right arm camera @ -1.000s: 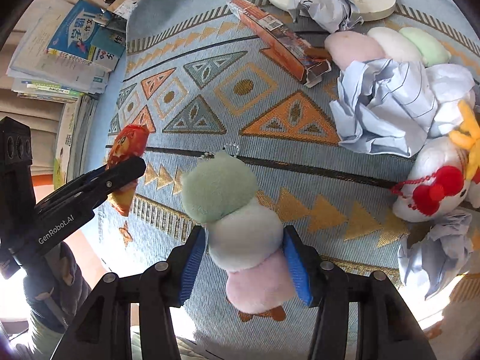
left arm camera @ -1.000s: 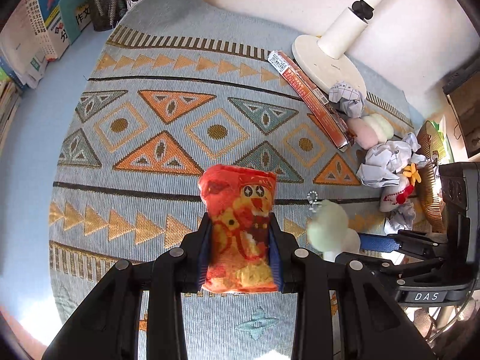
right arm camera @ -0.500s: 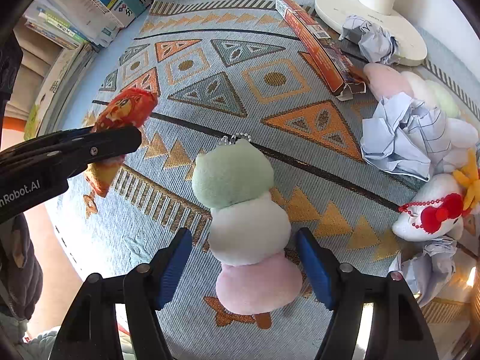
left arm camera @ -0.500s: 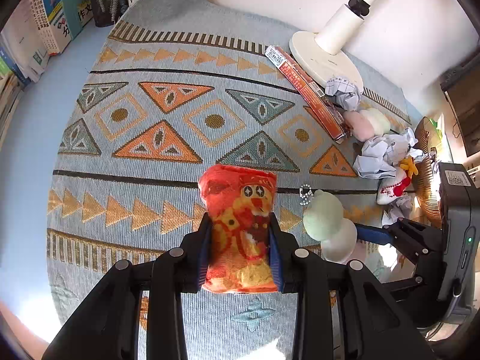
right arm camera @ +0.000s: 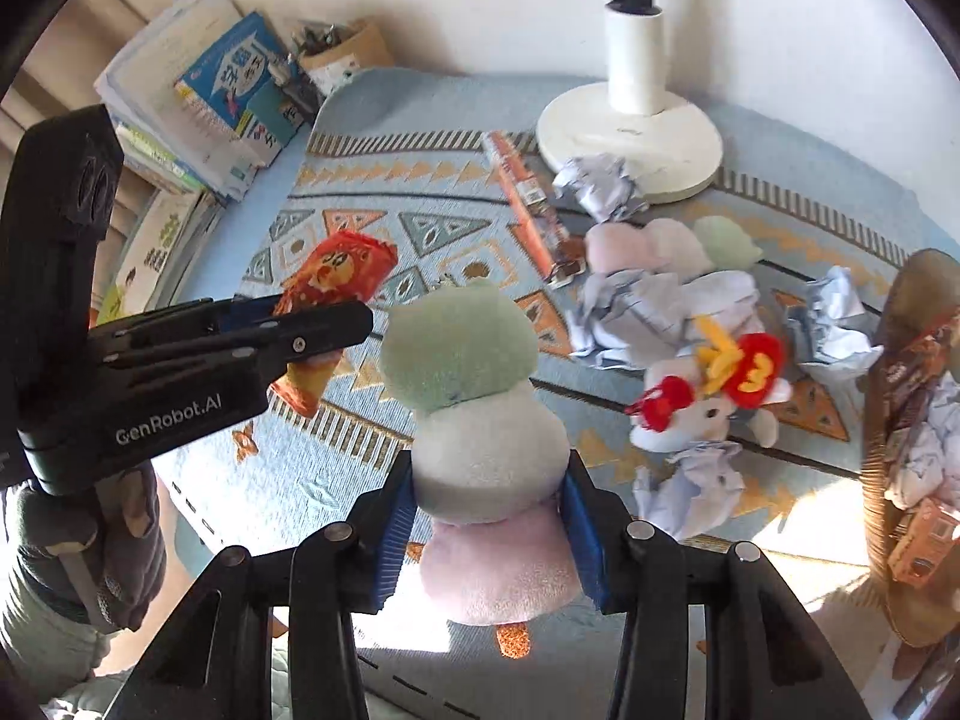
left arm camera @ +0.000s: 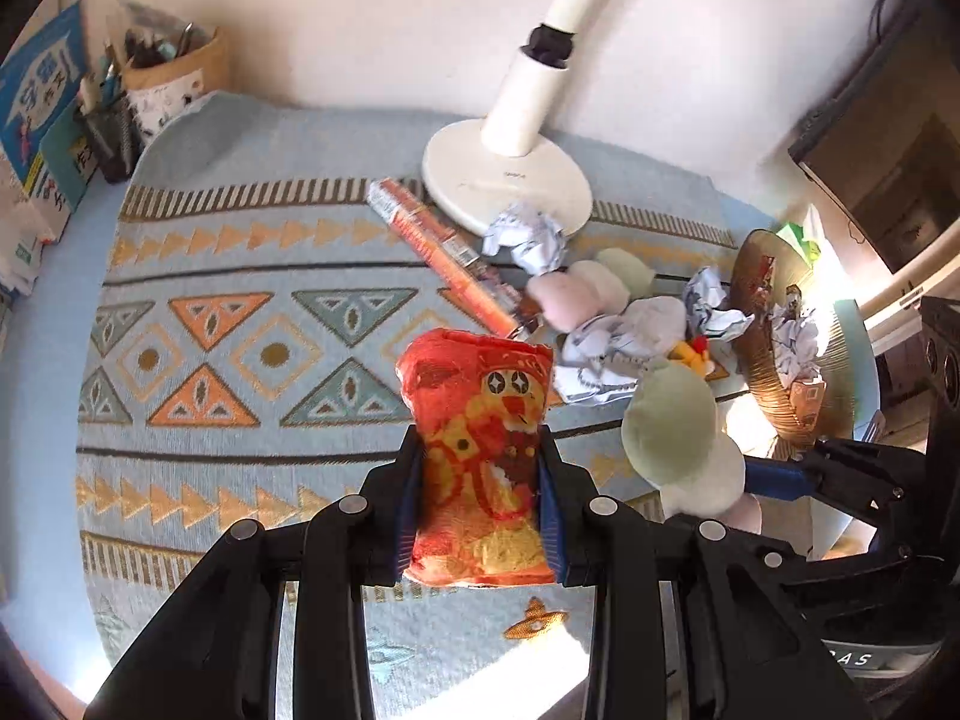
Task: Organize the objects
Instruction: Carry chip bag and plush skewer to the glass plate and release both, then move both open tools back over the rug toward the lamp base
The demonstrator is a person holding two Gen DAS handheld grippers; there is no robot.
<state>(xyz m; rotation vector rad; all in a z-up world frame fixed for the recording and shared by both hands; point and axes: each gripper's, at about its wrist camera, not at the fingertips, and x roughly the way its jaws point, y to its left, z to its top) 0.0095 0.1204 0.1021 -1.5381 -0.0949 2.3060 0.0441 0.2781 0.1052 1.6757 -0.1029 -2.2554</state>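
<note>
Red-orange snack bag (left arm camera: pixel 480 456); green-white-pink plush (right arm camera: pixel 480 420); blue rug (left arm camera: pixel 252 336) with orange triangles.

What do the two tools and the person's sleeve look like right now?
Both are black plastic with blue finger pads and silver screws. The left tool bears white "GenRobot.AI" lettering; the right tool shows a label ending "AS". The sleeve is grey-green, with a dark glove.

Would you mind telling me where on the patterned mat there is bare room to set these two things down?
The left and middle of the mat is bare, from the orange box across to the books, and along the near edge. The right side is crowded: crumpled paper, plush toys, the lamp base and the basket.
</note>
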